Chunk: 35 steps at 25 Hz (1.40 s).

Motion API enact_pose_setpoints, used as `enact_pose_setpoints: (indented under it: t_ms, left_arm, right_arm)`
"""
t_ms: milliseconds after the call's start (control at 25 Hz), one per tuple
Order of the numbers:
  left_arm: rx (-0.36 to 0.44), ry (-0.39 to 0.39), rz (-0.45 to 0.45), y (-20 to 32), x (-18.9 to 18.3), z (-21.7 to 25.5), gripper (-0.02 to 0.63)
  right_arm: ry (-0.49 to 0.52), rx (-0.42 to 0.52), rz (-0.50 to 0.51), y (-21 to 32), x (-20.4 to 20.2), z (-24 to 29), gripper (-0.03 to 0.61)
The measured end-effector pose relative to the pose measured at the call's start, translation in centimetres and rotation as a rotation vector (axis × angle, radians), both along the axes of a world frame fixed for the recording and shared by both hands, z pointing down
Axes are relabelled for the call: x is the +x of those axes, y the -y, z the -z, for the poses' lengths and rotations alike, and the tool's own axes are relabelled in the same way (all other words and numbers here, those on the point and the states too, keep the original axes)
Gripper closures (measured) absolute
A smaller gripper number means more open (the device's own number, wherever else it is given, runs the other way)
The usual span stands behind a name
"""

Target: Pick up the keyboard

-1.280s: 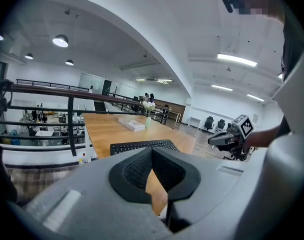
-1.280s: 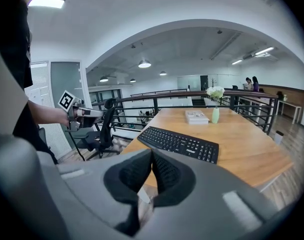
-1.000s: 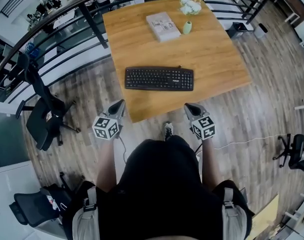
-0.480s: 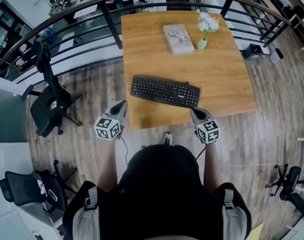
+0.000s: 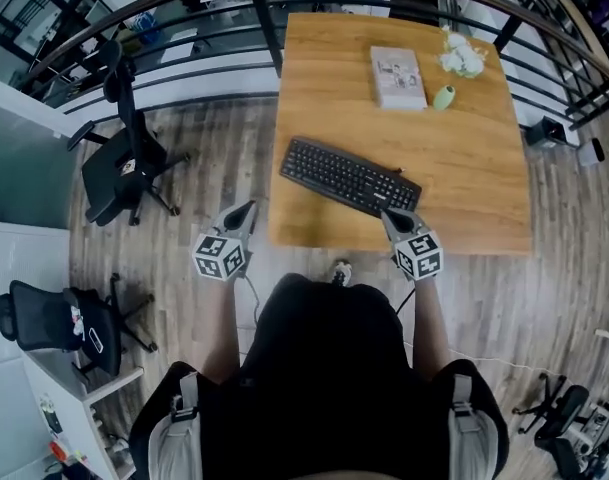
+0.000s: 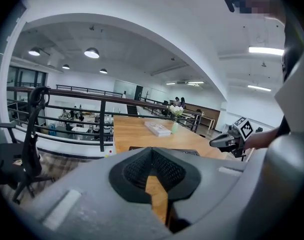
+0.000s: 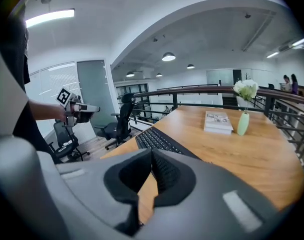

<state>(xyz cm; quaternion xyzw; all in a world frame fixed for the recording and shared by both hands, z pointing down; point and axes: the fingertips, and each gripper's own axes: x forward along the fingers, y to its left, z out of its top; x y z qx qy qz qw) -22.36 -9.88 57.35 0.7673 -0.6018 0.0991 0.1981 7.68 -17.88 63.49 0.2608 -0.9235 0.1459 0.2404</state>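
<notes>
We look steeply down on a wood-plank floor (image 5: 184, 168) with a dark curved railing (image 5: 184, 43) across the top. A square wooden table (image 5: 464, 168) fills the upper middle, and a black office chair (image 5: 129, 158) stands on the floor to its left.

On the table, close to its near edge, lies the keyboard (image 5: 350, 177). It is black, long and flat, with full rows of dark keys. It sits at a slant, its left end farther from us and its right end nearer. In the right gripper view the keyboard (image 7: 159, 140) stretches away just ahead of the jaws.

A pale book (image 5: 397, 77) lies flat at the far side of the table, well apart from the keyboard.

The right gripper (image 5: 389, 215) hovers at the table's near edge, just beside the keyboard's right end. We cannot tell whether it touches. Its jaws are closed together with nothing between them. The left gripper (image 5: 248, 206) hangs over the floor, just off the table's near left corner. Its jaws are also closed and empty.

Beside the book stands a small green vase (image 5: 443, 97) with white flowers (image 5: 461, 58).
</notes>
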Motion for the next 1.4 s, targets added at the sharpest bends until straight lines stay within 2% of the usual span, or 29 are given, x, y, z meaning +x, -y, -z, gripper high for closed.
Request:
enact_pose_setpoints:
  t_ms: [280,560,1000,1120,1280,1400]
  left_arm:
    - [0.007,0.035,0.047,0.6,0.9,0.6,0.603]
    - [-0.018,0.074,-0.004,2.4,3.2,0.3,0.603]
    - [-0.046,0.075,-0.098,7.8,4.5,-1.3,0.601]
    - [-0.053,0.073,-0.121,9.1,4.6,-1.7,0.601]
    - [-0.08,0.068,-0.148,10.2,4.5,-2.7,0.601]
    - [-0.095,0.067,-0.165,11.1,4.0,-3.2,0.601]
  right_arm:
    - [0.018,-0.006,0.031,2.0,1.4,-1.0,0.575]
    - [0.015,-0.04,-0.009,2.8,4.0,-2.8,0.575]
    - [-0.024,-0.107,-0.129,2.8,8.1,-5.9,0.575]
    - [-0.064,-0.103,-0.128,3.0,8.3,-6.4,0.575]
    - [-0.155,-0.034,-0.104,3.9,7.9,-6.4,0.575]
    - [-0.163,-0.038,-0.101,4.3,7.0,-6.4,0.575]
